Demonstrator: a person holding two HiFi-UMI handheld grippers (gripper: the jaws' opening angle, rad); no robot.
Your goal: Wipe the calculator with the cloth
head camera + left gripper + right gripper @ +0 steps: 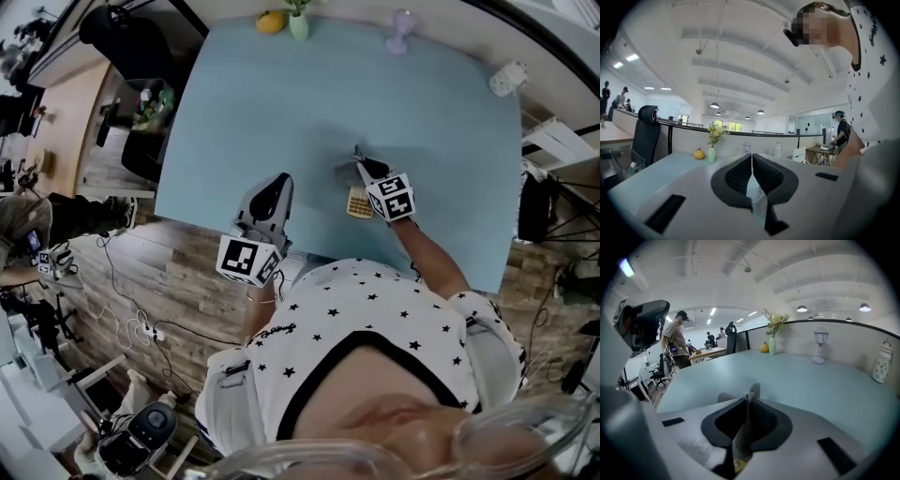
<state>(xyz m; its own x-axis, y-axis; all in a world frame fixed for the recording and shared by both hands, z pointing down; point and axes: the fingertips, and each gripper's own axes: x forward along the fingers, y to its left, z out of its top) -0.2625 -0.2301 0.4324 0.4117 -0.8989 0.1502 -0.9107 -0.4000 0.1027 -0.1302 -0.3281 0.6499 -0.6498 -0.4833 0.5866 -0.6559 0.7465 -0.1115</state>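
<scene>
A small beige calculator (359, 202) lies flat on the light blue table (281, 103), near its front edge. My right gripper (359, 164) hangs right over the calculator and is shut on a grey cloth (345, 172), which bunches out past the jaw tips on the table just beyond the calculator. In the right gripper view the cloth (740, 441) fills the slit between the jaws of that gripper (749, 397), and a yellow sliver of calculator (737, 466) shows beneath. My left gripper (281, 178) hovers above the table, left of the calculator. Its jaws (751, 154) are shut, with nothing in them.
Along the far edge stand a yellow gourd (270, 21), a green vase with flowers (298, 25), a small lamp (401, 28) and a white lantern (507, 78). A black office chair (141, 56) stands off the table's left side. People stand at distant desks.
</scene>
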